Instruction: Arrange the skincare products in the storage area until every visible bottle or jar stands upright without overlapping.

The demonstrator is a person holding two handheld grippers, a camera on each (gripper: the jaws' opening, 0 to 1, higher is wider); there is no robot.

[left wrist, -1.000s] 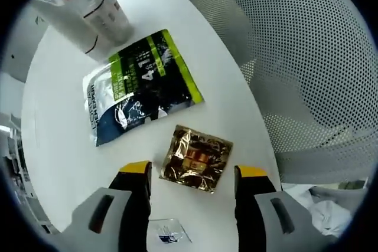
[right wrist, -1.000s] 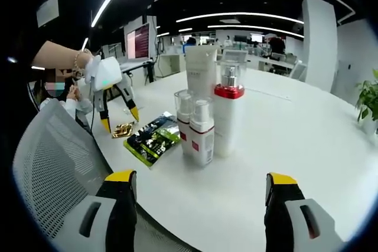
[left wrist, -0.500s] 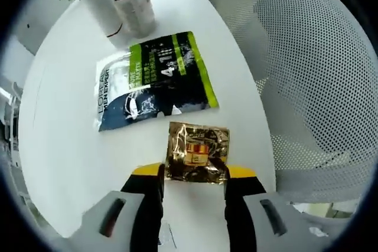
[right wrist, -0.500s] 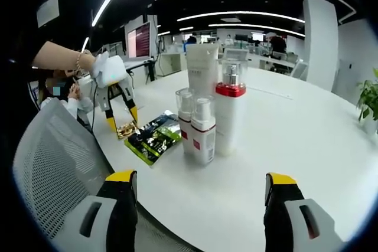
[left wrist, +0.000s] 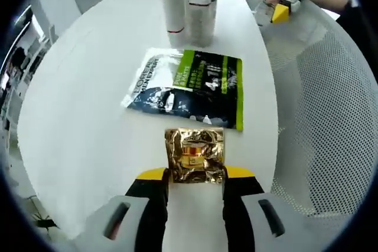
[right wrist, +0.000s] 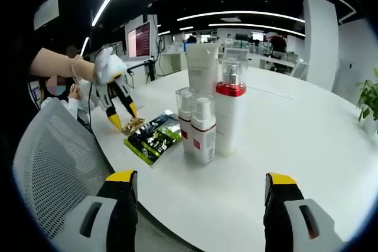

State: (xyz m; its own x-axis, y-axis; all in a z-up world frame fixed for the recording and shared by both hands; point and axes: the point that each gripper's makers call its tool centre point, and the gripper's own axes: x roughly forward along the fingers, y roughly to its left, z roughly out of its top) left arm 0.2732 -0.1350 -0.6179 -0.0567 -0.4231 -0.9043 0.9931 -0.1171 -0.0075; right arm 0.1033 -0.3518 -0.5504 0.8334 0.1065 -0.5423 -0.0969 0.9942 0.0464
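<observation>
Pinching the near edge of a crinkled gold foil sachet (left wrist: 195,156) between its yellow-tipped jaws, the left gripper (left wrist: 195,176) is clamped on that small square packet at the rim of the round white table (left wrist: 77,116). Just beyond it, a larger flat sample pouch (left wrist: 188,85), glossy with green, white and dark blue panels, is lying on the smooth tabletop. Farther on, a tight cluster of skincare containers is standing upright: two small frosted pump bottles (right wrist: 195,126) with red bands, a taller white pump bottle (right wrist: 230,116) with a red collar and a clear cap, and a tall pale tube (right wrist: 202,70) behind them. The right gripper (right wrist: 199,188) is hovering with its jaws spread wide and nothing between them. A perforated grey mesh chair back (right wrist: 50,163) is curving beside the table edge.
</observation>
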